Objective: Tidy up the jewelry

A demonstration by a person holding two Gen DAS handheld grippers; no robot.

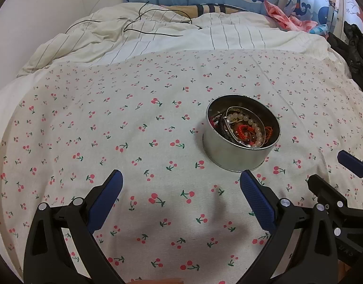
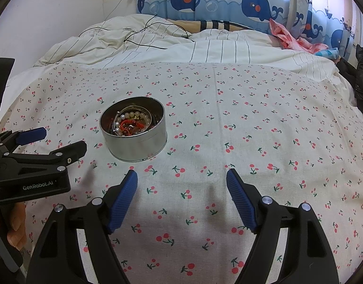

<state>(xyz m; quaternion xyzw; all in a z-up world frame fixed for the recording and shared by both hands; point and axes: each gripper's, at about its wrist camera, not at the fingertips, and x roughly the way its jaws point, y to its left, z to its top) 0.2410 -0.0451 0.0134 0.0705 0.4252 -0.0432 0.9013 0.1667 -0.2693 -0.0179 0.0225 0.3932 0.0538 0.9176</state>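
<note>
You are looking at a bed (image 2: pixel 288 108) lying under a cherry-print cloth (image 2: pixel 228 142). A round metal tin (image 2: pixel 136 144) is sitting on the cloth at centre left of the right wrist frame, with a striped duvet (image 2: pixel 205 47) bunching behind it.

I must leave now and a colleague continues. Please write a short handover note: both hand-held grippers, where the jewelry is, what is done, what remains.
Left hand-held gripper: open, empty, hovering over the cloth.
Right hand-held gripper: open, empty, beside the left one.
Tin: on the cloth, ahead between both grippers, no lid on it.
Jewelry: all tangled inside the tin, including a pearl bracelet and red cords.
Done: nothing visible; no piece lies on the cloth.
Left: take pieces out and sort them.
</note>
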